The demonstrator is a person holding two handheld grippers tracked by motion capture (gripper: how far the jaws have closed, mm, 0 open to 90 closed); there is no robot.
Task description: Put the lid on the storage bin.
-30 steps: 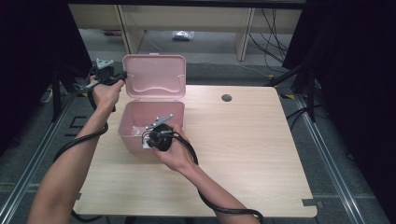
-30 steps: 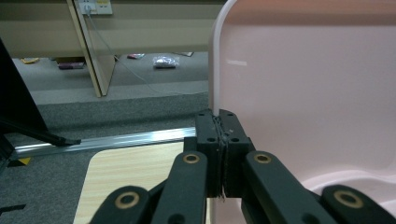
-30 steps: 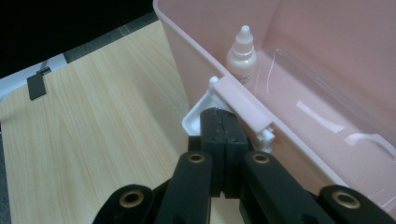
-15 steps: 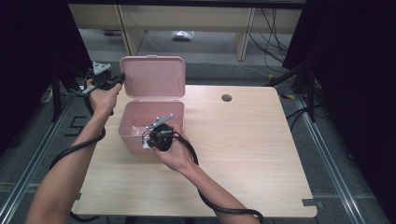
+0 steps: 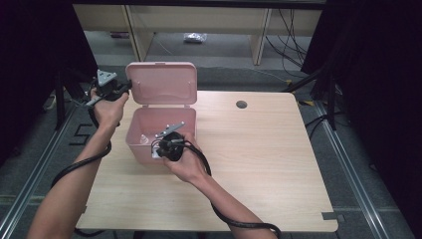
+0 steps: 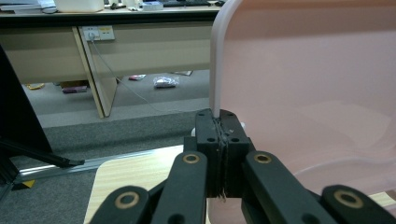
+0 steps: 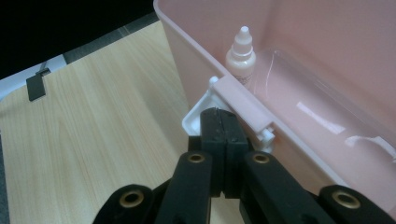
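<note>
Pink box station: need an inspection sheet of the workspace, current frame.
Surface: wooden table, one round cable hole, bare apart from the box.
Job's things: pink box open, lid upright; white dropper bottle inside.
Clutter: nothing seen on the table.
Grippers: left gripper shut on the lid's edge; right gripper shut on the white latch at the box's front wall.
Cables: black cable trails along each forearm.
Surroundings: desks behind, plastic bag on grey floor, loose wires.
</note>
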